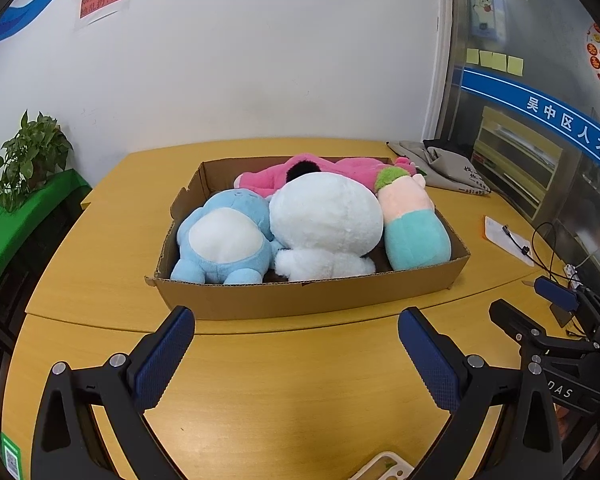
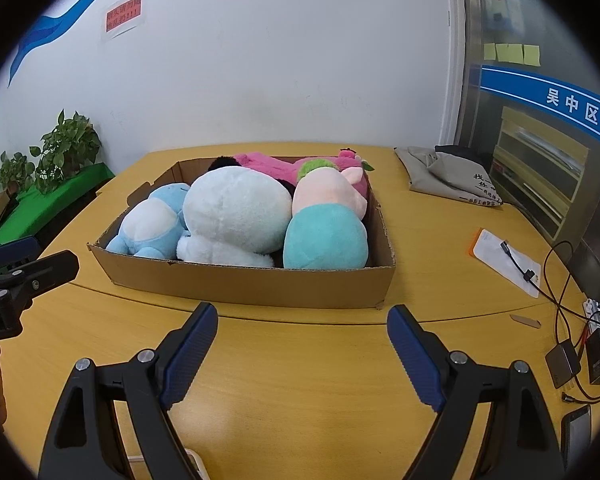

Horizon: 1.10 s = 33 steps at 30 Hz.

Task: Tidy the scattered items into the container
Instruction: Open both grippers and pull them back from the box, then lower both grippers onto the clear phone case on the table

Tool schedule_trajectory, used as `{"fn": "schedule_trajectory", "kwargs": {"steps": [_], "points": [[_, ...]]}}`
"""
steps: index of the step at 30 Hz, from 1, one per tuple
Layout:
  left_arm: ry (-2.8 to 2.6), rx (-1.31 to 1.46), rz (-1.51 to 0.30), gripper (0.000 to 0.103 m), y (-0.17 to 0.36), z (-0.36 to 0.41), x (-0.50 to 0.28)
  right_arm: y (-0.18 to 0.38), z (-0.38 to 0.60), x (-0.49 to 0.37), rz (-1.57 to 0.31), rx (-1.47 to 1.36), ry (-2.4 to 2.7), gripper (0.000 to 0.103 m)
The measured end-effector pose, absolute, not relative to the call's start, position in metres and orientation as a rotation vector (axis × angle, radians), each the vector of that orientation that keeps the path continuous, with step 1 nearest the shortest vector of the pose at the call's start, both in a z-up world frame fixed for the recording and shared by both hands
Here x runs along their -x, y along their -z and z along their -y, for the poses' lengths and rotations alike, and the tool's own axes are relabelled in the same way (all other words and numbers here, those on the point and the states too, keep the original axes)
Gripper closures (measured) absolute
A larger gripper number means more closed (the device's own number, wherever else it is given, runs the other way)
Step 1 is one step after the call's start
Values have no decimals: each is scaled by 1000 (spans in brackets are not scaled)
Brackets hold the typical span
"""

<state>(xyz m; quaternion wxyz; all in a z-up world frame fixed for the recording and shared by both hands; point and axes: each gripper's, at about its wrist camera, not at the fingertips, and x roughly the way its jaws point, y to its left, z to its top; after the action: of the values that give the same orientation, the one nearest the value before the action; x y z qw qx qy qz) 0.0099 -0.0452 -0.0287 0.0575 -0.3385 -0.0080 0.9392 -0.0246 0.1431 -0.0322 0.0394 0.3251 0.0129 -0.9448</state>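
Observation:
A shallow cardboard box point(image 1: 300, 298) point(image 2: 244, 284) stands on the yellow table and holds several plush toys. A blue plush point(image 1: 224, 240) point(image 2: 152, 224) lies at its left. A big white plush point(image 1: 324, 220) point(image 2: 236, 212) fills the middle. A peach and teal plush point(image 1: 414, 228) point(image 2: 324, 236) lies at the right, and a pink plush point(image 1: 332, 168) point(image 2: 268, 160) lies along the back. My left gripper point(image 1: 296, 320) hangs open over bare table in front of the box. My right gripper point(image 2: 302, 316) is open too, nothing between its fingers.
A grey cloth bag point(image 1: 448, 168) point(image 2: 448, 176) lies at the back right. A white packet with a cable point(image 2: 508, 260), a power strip and black adapters point(image 2: 564, 364) sit along the right edge. Potted plants point(image 1: 28, 156) stand on a green shelf at the left.

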Motion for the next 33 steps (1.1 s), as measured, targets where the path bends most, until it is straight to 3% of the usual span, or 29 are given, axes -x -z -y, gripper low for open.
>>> {"fn": "schedule_trajectory", "kwargs": {"steps": [21, 26, 33], "points": [[-2812, 1055, 57, 0, 37, 49, -19, 31, -144, 20, -50, -989, 2885, 16], [-2739, 1189, 36, 0, 70, 68, -47, 39, -143, 3, -107, -976, 2773, 16], [-2580, 1510, 104, 1, 145, 95, -109, 119, -123, -30, -293, -1224, 2472, 21]]}}
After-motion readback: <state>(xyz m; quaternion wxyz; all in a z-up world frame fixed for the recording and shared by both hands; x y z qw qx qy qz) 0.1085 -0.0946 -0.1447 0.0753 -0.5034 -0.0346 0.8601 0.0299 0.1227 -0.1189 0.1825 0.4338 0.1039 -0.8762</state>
